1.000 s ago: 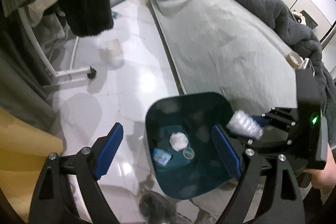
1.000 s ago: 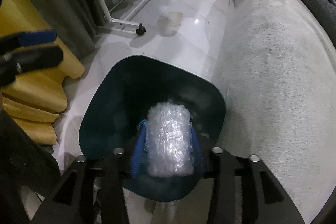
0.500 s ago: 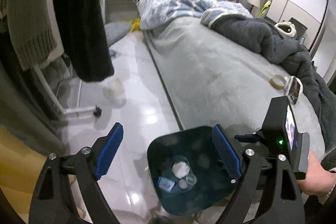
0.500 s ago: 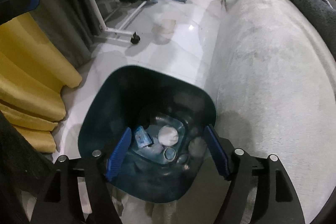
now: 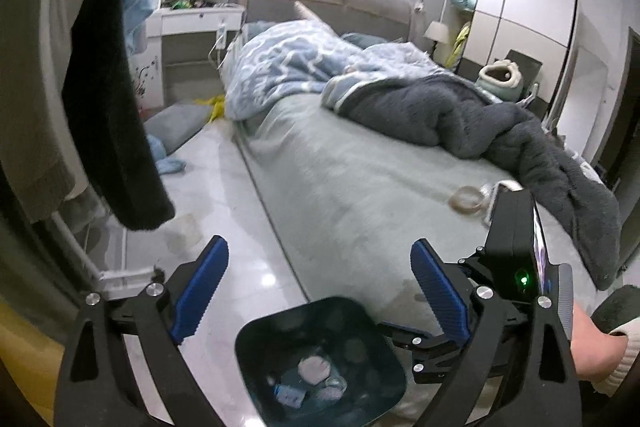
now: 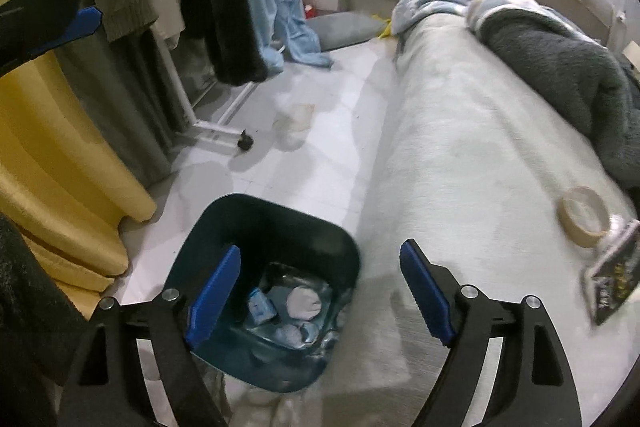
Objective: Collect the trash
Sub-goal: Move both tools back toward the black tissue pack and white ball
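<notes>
A dark teal trash bin [image 5: 256,339] [image 6: 224,223] stands on the floor against the bed's side. It holds a white crumpled wad [image 6: 303,303], a small blue packet [image 6: 261,307] and clear plastic. My left gripper [image 5: 320,291] is open and empty, raised above the bin. My right gripper [image 6: 320,295] is open and empty, above the bin's bed-side rim. A roll of tape [image 6: 583,222] [image 5: 466,199] and a dark printed wrapper [image 6: 612,283] lie on the bed to the right.
The grey-sheeted bed [image 6: 460,147] carries a dark fleece blanket [image 5: 480,123] and a blue quilt [image 5: 288,75]. A clothes rack [image 6: 216,123] with hanging garments and a yellow curtain [image 6: 52,155] stand left. A clear plastic cup [image 6: 294,119] lies on the white floor.
My right gripper opened and dropped the clear plastic bundle into the bin, then swung right toward the bed. My left gripper rose and tilted up, so the whole bed shows.
</notes>
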`<state>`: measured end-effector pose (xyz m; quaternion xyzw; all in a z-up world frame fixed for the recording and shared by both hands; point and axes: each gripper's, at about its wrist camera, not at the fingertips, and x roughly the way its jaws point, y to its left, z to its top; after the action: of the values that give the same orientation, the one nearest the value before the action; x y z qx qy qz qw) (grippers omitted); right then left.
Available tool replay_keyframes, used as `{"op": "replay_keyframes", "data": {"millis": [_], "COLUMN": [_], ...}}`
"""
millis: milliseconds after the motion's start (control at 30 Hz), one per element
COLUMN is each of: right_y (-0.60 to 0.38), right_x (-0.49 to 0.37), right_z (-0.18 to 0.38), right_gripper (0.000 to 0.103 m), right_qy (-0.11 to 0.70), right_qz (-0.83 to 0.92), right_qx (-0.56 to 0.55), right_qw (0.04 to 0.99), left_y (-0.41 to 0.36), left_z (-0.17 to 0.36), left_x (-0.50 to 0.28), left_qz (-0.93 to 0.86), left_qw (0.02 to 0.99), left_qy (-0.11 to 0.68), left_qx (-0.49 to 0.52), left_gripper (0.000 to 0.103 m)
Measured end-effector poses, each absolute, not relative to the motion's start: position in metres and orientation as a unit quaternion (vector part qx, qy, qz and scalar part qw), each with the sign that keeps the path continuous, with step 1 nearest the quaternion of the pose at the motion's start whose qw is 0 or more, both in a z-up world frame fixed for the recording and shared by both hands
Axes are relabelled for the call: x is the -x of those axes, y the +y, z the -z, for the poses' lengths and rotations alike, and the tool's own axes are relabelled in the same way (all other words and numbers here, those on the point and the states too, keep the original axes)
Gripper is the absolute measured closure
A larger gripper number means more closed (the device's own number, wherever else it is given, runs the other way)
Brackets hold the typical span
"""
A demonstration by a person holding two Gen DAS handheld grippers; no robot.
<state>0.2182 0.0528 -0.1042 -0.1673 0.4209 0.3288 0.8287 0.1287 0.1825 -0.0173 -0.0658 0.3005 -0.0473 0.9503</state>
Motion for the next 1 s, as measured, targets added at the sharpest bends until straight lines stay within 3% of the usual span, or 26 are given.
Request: {"op": "replay_keyframes", "data": {"millis": [1000], "right_y": [-0.138], "right_x": [-0.257], "right_z": [0.042], "right_gripper": [0.012], "right_qy": [0.367], "right_qz": [-0.256], "right_qx": [0.127], "right_qw": [0.885], "left_y": [0.016], "left_z": [0.017], "left_x": [-0.183], "left_qz": [0.169], "left_qw": [0.932], "left_qy": [0.322], "left_qx": [-0.007], "left_gripper": [0.007]}}
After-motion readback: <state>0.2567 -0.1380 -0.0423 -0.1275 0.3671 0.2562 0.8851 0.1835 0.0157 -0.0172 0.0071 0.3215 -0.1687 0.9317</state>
